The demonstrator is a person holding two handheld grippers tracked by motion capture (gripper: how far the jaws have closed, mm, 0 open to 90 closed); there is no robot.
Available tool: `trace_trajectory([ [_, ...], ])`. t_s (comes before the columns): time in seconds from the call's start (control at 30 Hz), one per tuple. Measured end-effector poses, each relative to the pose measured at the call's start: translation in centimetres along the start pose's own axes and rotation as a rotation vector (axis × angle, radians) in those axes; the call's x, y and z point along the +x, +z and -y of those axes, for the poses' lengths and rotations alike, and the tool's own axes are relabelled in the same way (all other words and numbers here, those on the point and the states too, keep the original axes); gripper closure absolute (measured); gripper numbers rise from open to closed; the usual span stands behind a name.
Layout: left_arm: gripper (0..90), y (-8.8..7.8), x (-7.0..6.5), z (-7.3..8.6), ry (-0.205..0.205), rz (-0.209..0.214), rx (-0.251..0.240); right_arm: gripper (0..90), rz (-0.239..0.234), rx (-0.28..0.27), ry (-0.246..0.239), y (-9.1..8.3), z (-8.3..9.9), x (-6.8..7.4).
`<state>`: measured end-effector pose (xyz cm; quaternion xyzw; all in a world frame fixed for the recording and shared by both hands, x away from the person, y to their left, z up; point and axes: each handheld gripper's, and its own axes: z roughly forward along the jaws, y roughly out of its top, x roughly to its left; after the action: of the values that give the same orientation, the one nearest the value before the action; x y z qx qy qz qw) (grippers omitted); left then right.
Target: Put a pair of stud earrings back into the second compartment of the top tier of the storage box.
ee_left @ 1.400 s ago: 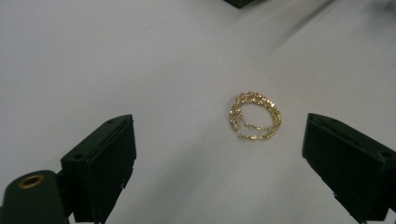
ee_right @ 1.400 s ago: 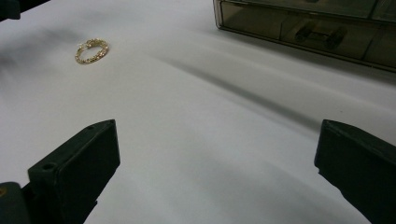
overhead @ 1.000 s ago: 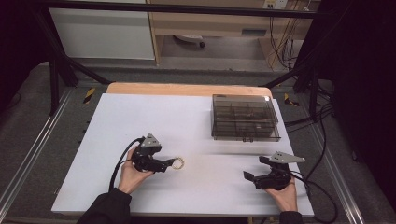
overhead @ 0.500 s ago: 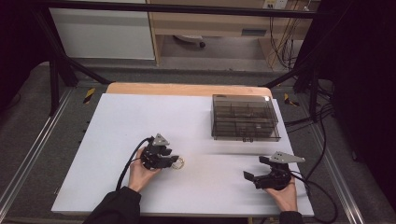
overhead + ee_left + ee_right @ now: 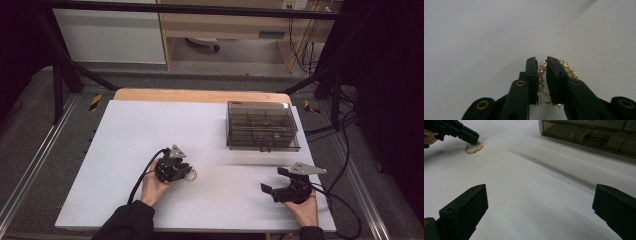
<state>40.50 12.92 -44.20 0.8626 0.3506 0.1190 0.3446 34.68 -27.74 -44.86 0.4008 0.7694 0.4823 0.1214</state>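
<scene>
The box (image 5: 262, 126) (smoky, see-through, with compartments) sits at the far right of the white table (image 5: 125, 130). Well nearer the person than the box and off to its left, the left gripper (image 5: 186, 173) is nipped almost shut on a gold chain (image 5: 541, 75); in the left gripper view its jaws stand narrow with the glittering loop caught between them and bulging out beside one jaw. The chain lies on the table there. On the near side of the box, the right gripper (image 5: 267, 189) has its jaws wide apart, holding nothing.
</scene>
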Motion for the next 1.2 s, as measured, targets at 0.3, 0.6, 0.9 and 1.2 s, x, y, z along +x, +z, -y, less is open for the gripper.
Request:
trace_trajectory([
  [0.3,84.6,0.0,0.0,0.0,0.008,-0.021,0.002,0.6,0.0,0.0,0.001,0.0,0.0,0.0],
  [0.6,85.3,-0.7,0.0,-0.2,-0.017,-0.006,-0.029,0.6,-0.002,0.001,0.002,0.0,0.0,0.0],
  [0.9,85.3,-1.8,-0.4,-1.0,-0.028,0.003,-0.059,0.6,-0.003,0.005,0.001,0.0,0.0,0.0],
  [1.2,85.4,-2.4,-1.5,-2.5,-0.016,0.021,-0.091,0.6,-0.003,0.006,0.001,0.0,0.0,0.0],
])
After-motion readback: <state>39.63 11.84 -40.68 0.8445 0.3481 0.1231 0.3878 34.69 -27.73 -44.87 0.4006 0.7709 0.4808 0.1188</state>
